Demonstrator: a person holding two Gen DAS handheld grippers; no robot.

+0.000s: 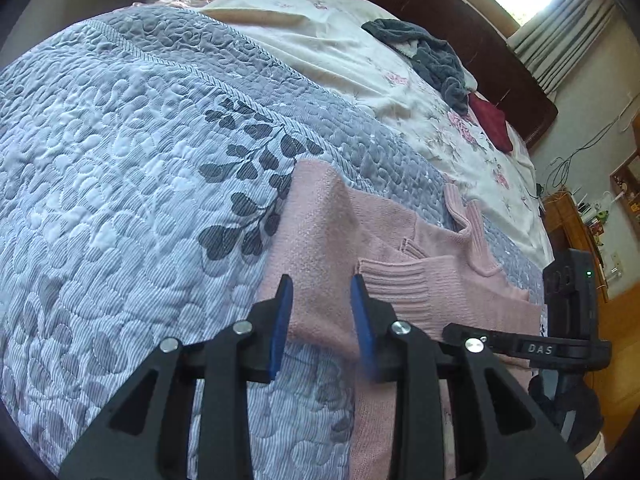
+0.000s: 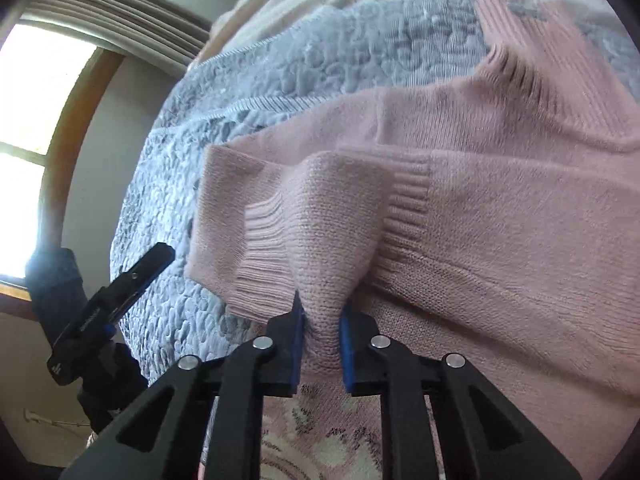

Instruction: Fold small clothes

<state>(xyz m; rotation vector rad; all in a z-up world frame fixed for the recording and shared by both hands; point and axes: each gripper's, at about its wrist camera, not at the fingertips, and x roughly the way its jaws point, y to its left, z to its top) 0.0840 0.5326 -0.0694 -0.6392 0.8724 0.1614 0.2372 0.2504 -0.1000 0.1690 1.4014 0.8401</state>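
Observation:
A pink knit sweater [image 1: 400, 248] lies partly folded on the blue-grey quilted bedspread [image 1: 120, 160], its ribbed collar [image 1: 472, 220] pointing toward the head of the bed. My left gripper [image 1: 321, 280] is closed on the sweater's near left edge, and fabric rises in a ridge between the blue pads [image 1: 280, 320]. In the right wrist view my right gripper [image 2: 321, 306] pinches a raised fold of the sweater [image 2: 500, 220] beside a ribbed cuff [image 2: 264, 256]. Each gripper shows in the other's view: the right gripper [image 1: 560, 346] at the far right, the left gripper [image 2: 166, 252] at the left.
Farther up the bed a white floral sheet [image 1: 360, 60] carries a rumpled dark grey fleece garment [image 1: 432, 52] and a dark red cloth [image 1: 492, 124]. A dark wooden headboard [image 1: 460, 28] runs behind them. Wooden furniture [image 1: 572, 224] stands by the bed's right side.

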